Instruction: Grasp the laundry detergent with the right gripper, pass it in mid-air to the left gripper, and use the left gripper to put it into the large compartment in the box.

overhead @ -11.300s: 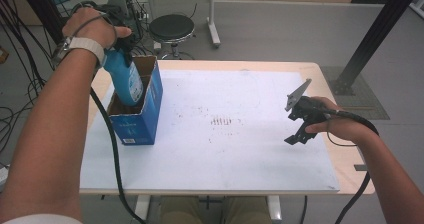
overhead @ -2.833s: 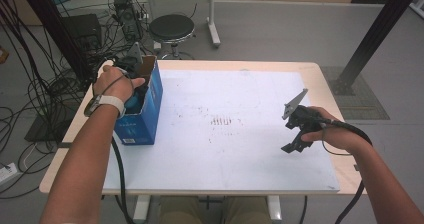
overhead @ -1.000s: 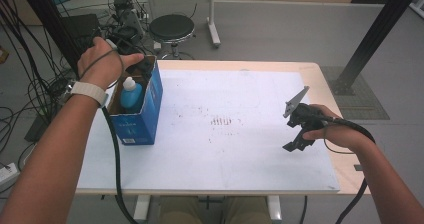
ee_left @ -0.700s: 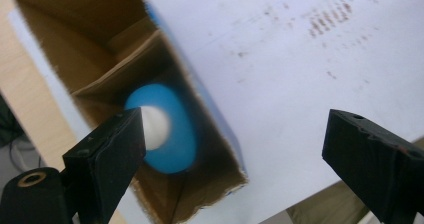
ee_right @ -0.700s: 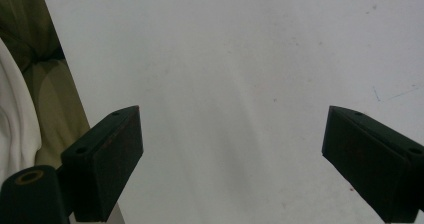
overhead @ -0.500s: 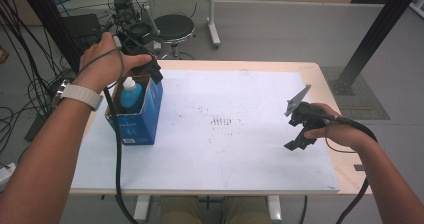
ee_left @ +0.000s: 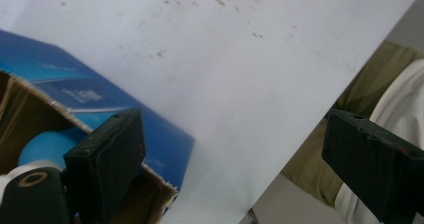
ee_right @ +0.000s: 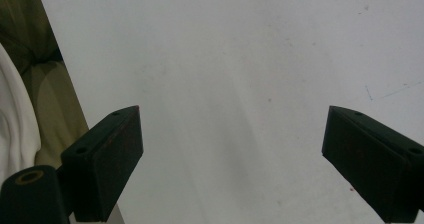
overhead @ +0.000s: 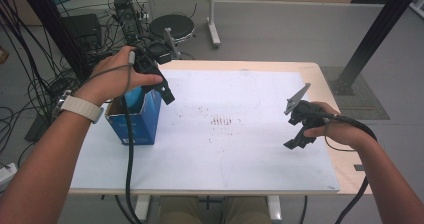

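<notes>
Standing inside the blue box (overhead: 135, 119), the bottle (ee_left: 47, 146) sits just below the open left gripper (overhead: 162, 86).

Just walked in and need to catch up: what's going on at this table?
A person works with a gripper in each hand at a white-topped table. The left gripper hangs open and empty over the rim of an open blue box, with a blue bottle standing inside the box. The right gripper, also open and empty, is held above bare tabletop on the other side.
</notes>
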{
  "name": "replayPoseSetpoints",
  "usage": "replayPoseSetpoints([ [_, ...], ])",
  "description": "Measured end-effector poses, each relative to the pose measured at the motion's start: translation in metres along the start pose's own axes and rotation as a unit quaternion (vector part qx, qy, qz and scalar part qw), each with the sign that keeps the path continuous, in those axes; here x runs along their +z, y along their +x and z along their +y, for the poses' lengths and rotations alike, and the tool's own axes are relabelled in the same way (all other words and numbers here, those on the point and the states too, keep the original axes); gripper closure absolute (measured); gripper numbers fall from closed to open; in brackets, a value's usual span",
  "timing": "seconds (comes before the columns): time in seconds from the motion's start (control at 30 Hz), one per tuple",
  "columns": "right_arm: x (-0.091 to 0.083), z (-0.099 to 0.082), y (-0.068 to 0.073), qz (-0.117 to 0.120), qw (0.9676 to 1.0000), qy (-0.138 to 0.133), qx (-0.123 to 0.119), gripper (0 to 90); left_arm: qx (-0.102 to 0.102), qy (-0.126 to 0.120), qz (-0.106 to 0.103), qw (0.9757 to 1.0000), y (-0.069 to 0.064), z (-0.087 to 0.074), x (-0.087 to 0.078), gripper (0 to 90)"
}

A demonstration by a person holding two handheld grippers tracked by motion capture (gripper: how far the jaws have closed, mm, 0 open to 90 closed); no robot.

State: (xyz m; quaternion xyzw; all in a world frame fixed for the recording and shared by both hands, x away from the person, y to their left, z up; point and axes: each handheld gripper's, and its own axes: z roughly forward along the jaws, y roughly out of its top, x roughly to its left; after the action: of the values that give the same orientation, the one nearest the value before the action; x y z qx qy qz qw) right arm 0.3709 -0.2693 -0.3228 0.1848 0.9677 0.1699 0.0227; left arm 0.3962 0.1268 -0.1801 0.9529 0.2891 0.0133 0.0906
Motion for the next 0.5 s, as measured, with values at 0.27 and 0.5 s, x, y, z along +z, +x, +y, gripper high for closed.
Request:
replayPoseSetpoints([
  [0.27,0.001,0.002,-0.001,-0.001,1.0,0.0,-0.001,9.4,0.049,0.011,-0.005,0.9987,-0.018,0.007,0.012,10.9],
  [0.5,0.001,0.002,0.0,-0.001,1.0,0.001,-0.001,9.4,0.085,0.023,-0.013,0.9961,-0.031,0.012,0.022,10.8],
])
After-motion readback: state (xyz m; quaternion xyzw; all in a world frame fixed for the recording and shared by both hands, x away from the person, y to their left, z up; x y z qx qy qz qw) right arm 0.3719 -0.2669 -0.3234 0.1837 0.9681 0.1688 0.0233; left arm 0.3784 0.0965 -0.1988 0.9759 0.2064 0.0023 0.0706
